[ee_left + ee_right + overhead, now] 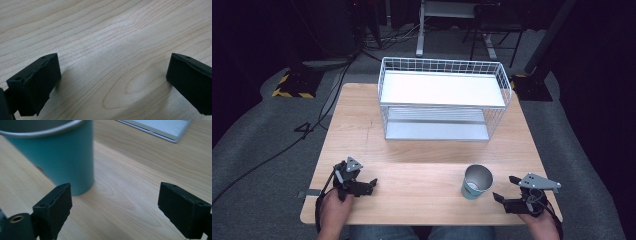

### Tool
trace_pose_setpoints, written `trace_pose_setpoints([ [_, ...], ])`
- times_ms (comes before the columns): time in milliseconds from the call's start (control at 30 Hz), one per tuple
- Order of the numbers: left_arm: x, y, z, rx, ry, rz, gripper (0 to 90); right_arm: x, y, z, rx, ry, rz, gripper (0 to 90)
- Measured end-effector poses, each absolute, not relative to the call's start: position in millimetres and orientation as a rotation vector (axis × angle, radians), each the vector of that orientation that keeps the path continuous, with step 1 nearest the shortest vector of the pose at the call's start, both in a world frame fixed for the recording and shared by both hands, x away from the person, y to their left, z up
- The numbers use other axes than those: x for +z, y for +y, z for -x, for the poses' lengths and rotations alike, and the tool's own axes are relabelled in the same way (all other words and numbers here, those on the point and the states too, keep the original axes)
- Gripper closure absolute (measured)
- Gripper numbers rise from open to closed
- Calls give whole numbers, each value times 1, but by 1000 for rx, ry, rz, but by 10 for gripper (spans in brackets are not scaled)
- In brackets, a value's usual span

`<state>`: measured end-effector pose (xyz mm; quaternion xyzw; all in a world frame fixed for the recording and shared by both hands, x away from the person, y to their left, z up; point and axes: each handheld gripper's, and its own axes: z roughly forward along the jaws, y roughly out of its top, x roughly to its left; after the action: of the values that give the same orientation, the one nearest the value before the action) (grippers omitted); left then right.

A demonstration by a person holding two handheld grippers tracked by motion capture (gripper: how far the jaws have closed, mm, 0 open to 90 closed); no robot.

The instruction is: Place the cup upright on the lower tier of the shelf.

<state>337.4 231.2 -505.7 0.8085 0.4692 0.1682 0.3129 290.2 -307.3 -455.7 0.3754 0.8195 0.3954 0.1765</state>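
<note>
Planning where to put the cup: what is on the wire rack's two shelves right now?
The wire rack has a white top shelf with nothing on it. The lower shelf looks bare along its front; its back part is covered by the top shelf. The teal cup stands upright on the table.

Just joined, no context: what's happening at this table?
A person sits at a wooden table with a tool in each hand. Both tools are open and holding nothing. The right tool sits close beside a teal cup that stands upright near the front edge, not gripped. The left tool rests over bare wood at the front left. A white two-tier wire rack stands at the far side, its shelves bare.
</note>
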Motion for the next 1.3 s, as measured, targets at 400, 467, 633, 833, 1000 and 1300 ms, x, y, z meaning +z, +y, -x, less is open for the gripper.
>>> trace_pose_setpoints([
  [400,-506,231,-337,443,1239,-2131,0,-459,-272,-283,1198,2468,-924,125],
  [467,-506,231,-337,444,1239,-2131,0,-461,-268,-283,1223,2468,-912,125],
  [633,-506,231,-337,444,1238,-2132,0,-466,-258,-287,1229,2466,-908,81],
  [833,-506,231,-337,444,1238,-2132,0,-474,-251,-296,1225,2421,-934,81],
  [1000,-506,231,-337,444,1237,-2132,0,-483,-245,-306,1233,2383,-963,80],
  [1300,-506,231,-337,444,1237,-2132,0,-495,-244,-310,1300,2394,-977,127],
])
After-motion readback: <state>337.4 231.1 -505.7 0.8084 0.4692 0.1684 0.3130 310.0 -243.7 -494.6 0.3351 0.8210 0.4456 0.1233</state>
